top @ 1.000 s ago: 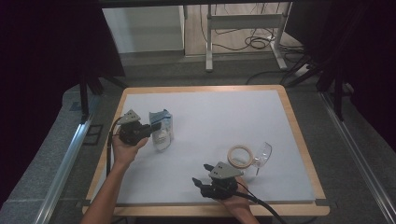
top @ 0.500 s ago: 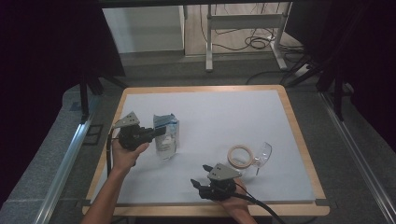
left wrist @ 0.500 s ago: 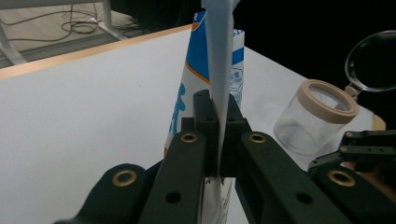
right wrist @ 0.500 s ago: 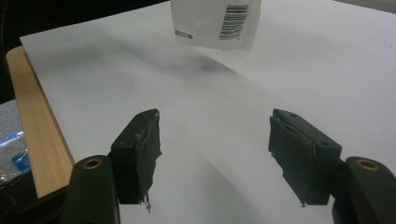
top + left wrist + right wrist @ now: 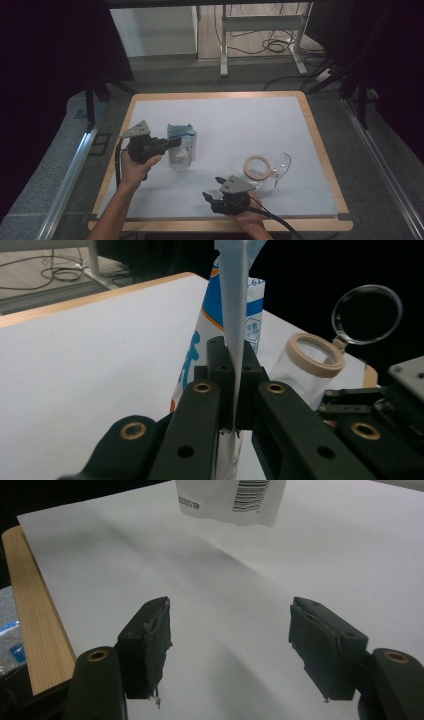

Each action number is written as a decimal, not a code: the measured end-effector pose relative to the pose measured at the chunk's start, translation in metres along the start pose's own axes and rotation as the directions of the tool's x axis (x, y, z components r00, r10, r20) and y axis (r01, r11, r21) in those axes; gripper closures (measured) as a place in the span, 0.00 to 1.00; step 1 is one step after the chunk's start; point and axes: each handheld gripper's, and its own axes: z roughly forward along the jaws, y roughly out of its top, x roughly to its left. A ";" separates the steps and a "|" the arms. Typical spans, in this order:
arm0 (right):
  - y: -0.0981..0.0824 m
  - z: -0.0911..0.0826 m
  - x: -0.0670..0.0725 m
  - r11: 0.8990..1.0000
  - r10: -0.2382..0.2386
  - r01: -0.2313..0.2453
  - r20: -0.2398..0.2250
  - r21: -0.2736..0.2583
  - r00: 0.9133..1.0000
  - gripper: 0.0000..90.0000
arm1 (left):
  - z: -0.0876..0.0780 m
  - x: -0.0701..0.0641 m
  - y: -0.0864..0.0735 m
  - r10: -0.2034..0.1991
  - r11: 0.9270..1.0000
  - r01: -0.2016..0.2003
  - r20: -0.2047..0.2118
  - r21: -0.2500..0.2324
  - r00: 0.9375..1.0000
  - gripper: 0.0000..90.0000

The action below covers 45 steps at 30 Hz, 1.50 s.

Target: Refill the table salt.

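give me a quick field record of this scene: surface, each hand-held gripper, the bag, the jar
surface: white mat in a wooden frame
left hand-held gripper: shut on the bag's edge
bag: blue and white printed pouch, held upright
right hand-held gripper: open, nothing between the jaws, over bare mat
jar: clear, tan rim, lying on its side with its hinged lid open

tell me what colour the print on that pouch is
Blue on white, with a touch of orange, on the pouch; clearest in the left gripper view.

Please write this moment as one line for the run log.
left gripper: shut on blue-and-white plastic pouch, lifted | right gripper: open, empty | clear jar with beige rim: on table
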 end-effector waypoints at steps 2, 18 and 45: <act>0.001 0.001 0.001 1.000 0.000 0.000 0.001 -0.009 1.000 0.38 | 0.002 -0.005 0.001 0.007 1.000 -0.007 0.014 0.001 1.000 1.00; 0.005 0.017 -0.003 1.000 -0.011 0.013 0.138 -0.011 0.990 0.33 | 0.020 -0.043 0.018 0.042 0.999 -0.042 0.126 -0.003 0.991 1.00; 0.004 0.011 0.012 0.996 0.033 -0.015 0.203 -0.092 0.979 0.46 | 0.063 -0.066 0.024 0.023 0.999 -0.030 0.209 0.026 0.978 1.00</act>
